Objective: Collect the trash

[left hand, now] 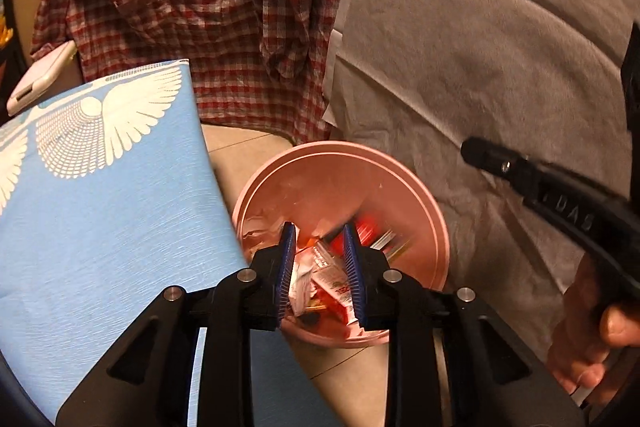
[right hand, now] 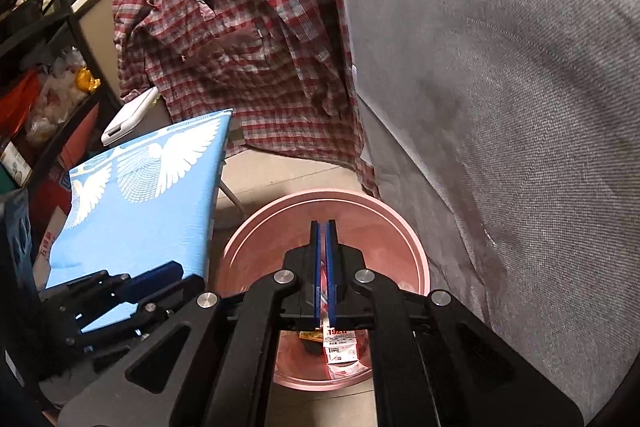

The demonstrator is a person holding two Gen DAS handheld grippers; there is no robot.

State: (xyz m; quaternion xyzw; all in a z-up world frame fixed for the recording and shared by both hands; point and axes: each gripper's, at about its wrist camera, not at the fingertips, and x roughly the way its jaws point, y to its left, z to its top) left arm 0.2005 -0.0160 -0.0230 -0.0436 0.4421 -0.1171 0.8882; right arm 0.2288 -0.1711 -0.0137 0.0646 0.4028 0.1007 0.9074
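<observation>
A pink round bin (left hand: pixel 420 199) stands on the floor and holds several red and white wrappers and cartons (left hand: pixel 332 275). My left gripper (left hand: pixel 319 233) is open, its blue pads directly above the bin's opening, with nothing between them. A blurred red piece (left hand: pixel 376 231) shows inside the bin. In the right wrist view the same bin (right hand: pixel 248 239) is below my right gripper (right hand: pixel 324 227), whose pads are pressed together with nothing visible between them. A white and red carton (right hand: pixel 340 347) lies at the bin's bottom.
A blue cloth with white wing prints (left hand: pixel 100 195) covers a surface left of the bin. A red checked shirt (left hand: pixel 200 7) hangs behind. A grey sofa (right hand: pixel 500 107) fills the right. A white device (right hand: pixel 128 119) lies behind the blue cloth. Cluttered shelves (right hand: pixel 36 87) stand at far left.
</observation>
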